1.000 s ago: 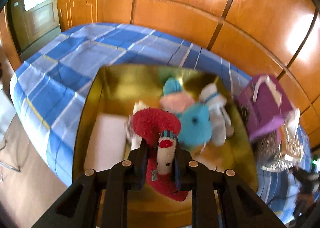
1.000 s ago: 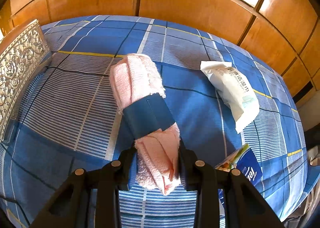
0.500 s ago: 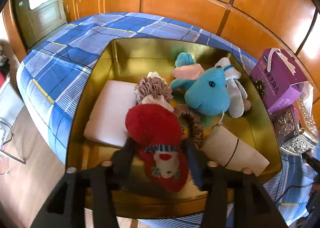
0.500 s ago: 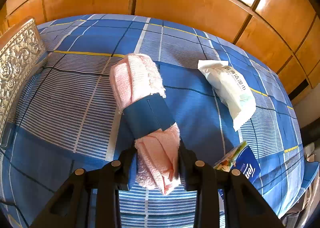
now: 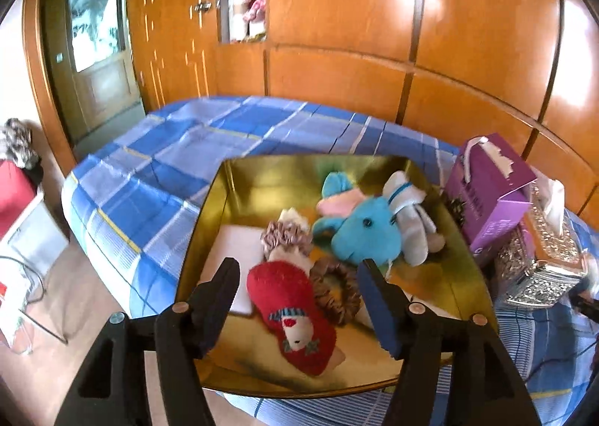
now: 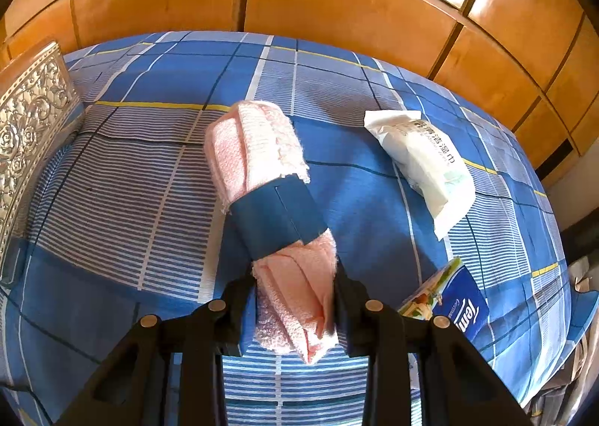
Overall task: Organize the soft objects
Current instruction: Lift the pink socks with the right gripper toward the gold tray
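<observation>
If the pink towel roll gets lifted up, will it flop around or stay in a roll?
The pink towel roll will probably stay rolled, because a dark blue band wraps its middle. It looks like soft terry, so the far end may sag a bit. The right gripper squeezes its near end, and fuzzy cloth likely won't slip.

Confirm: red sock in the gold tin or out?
In. The red sock lies on the floor of the gold tin, clear of the opening left gripper.

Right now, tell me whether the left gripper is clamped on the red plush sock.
No: the left gripper has its jaws opening, clear of the red plush sock, which lies in the gold tin.
</observation>
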A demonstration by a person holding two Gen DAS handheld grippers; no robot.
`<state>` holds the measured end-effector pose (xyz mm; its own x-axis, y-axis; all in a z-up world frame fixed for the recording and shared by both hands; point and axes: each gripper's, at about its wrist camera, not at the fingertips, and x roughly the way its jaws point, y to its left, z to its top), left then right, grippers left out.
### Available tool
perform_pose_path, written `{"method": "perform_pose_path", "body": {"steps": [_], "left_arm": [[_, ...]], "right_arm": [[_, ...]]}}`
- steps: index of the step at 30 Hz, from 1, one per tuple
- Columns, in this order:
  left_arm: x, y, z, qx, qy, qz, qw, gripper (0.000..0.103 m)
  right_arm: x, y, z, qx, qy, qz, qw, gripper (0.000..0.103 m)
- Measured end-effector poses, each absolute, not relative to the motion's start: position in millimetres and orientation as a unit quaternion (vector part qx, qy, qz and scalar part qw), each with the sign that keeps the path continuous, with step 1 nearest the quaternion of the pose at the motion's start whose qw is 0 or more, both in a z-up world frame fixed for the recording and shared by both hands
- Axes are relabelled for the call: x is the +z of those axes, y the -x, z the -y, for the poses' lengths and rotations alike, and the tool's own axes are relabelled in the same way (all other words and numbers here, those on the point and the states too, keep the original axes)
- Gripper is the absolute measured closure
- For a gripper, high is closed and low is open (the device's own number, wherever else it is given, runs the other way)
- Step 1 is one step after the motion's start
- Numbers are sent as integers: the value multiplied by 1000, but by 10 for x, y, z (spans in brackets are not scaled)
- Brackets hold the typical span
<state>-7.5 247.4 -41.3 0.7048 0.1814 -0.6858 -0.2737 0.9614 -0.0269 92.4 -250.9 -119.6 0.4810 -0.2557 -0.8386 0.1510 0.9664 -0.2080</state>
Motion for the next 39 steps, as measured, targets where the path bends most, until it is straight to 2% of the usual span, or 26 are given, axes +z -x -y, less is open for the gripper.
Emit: {"method": "perform_pose_path", "body": {"steps": [17, 26, 30, 39], "left_arm": [[-322, 153, -2143, 86, 37, -348, 933, 36], [-325, 161, -2075, 74, 22, -347, 935, 36], [-335, 158, -2062, 72, 20, -349, 934, 36], [-360, 145, -2038, 69, 19, -355, 932, 36]], "right_arm": [[-1166, -1054, 2611, -108, 14, -523, 846, 70], [-1099, -1306, 2738, -112, -61, -545, 828, 71], [-985, -1443, 2655, -91, -89, -545, 828, 71], [-558, -1922, 2168, -42, -57, -541, 838, 71]]}}
